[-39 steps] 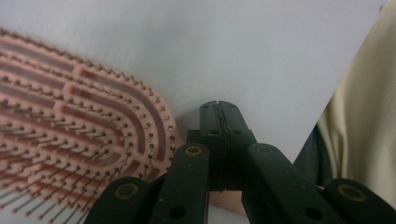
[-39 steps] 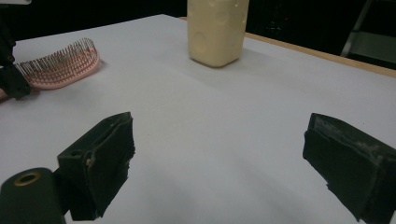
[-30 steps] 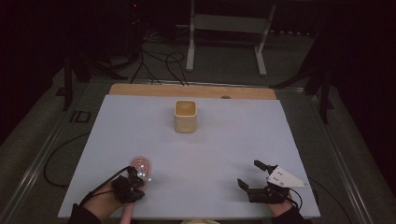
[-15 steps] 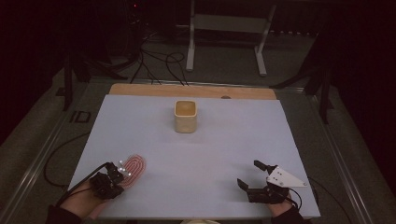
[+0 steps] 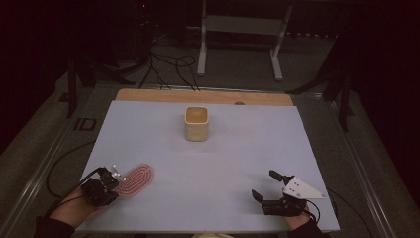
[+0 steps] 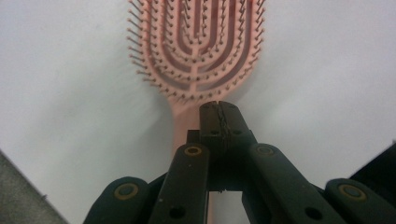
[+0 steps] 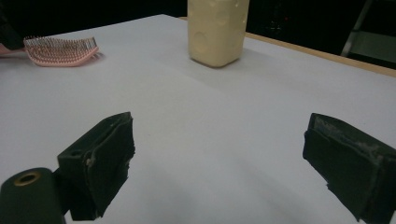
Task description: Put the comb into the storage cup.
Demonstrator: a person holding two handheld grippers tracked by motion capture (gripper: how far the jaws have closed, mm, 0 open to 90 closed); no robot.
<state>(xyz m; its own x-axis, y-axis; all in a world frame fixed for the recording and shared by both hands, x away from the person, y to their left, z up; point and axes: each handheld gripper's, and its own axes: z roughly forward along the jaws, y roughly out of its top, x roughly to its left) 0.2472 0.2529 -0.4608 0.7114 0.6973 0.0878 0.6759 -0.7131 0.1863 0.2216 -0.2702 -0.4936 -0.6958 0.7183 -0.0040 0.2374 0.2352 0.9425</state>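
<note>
**Left claw clamped on the brush handle, right claw apart**

High view: one pink brush (image 5: 136,180) lies near the front left corner of the bench (image 5: 208,163), with its head pointing toward the middle. The left claw (image 5: 110,178) is at the handle end of it. The right claw (image 5: 267,191) is near the front right edge, well apart from the brush, and its jaws are spread. One cream cup (image 5: 197,123) stands upright toward the back middle. Between cup and claws the bench surface is wide and bare.

Left gripper view: here the grip is clear. The left claw (image 6: 219,109) is pressed together on the thin brush (image 6: 198,44) handle, just below the head, bristles facing up.

Right gripper view: the right claw (image 7: 224,154) stands wide apart with nothing between the jaws. Far on the left is the brush (image 7: 60,50) seen from the side, and the cup (image 7: 217,30) is ahead, showing round dimples on its wall. The wooden back edge of the bench (image 7: 299,93) runs behind the cup.
</note>
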